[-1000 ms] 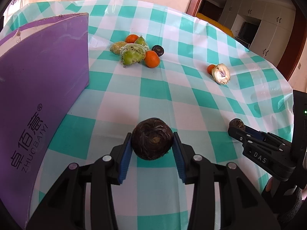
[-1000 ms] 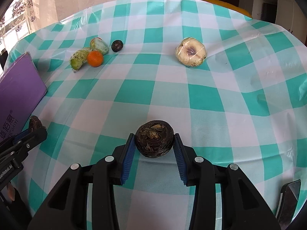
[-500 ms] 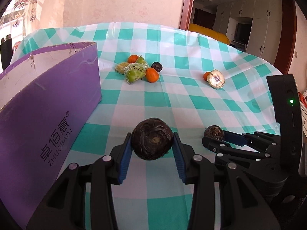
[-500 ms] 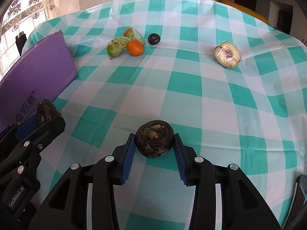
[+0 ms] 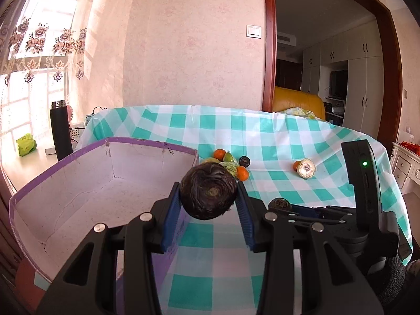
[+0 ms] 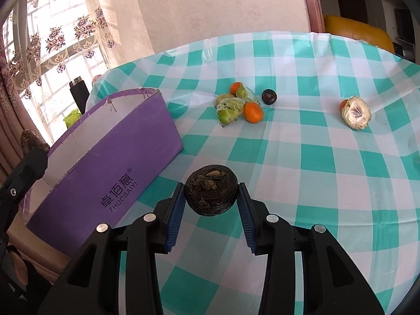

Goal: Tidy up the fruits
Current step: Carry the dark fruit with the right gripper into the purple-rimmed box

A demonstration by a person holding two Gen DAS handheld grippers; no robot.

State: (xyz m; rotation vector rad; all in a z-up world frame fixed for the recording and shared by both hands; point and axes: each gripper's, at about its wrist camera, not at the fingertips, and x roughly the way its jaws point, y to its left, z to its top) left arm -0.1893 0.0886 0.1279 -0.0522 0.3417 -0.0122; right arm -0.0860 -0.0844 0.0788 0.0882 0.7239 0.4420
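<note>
My left gripper [image 5: 208, 211] is shut on a dark brown round fruit [image 5: 208, 194], held above the near right rim of the open purple box [image 5: 105, 191]. My right gripper [image 6: 211, 202] is shut on a second dark brown round fruit [image 6: 211, 189], held over the tablecloth just right of the purple box [image 6: 126, 162]. The right gripper and its fruit also show in the left wrist view [image 5: 281, 204]. The left gripper's fruit shows at the left edge of the right wrist view [image 6: 30, 141].
On the checked tablecloth [image 6: 328, 162] lie a cluster of oranges and wrapped green fruits [image 6: 237, 105], a small dark fruit [image 6: 269, 96] and a wrapped pale fruit with an orange [image 6: 357, 113]. A black flask [image 5: 61, 128] stands beyond the box.
Both grippers have risen and tilted up with their fruits. The left one has moved left over the box's rim, so its white inside now shows. The right one has come closer to the box.
</note>
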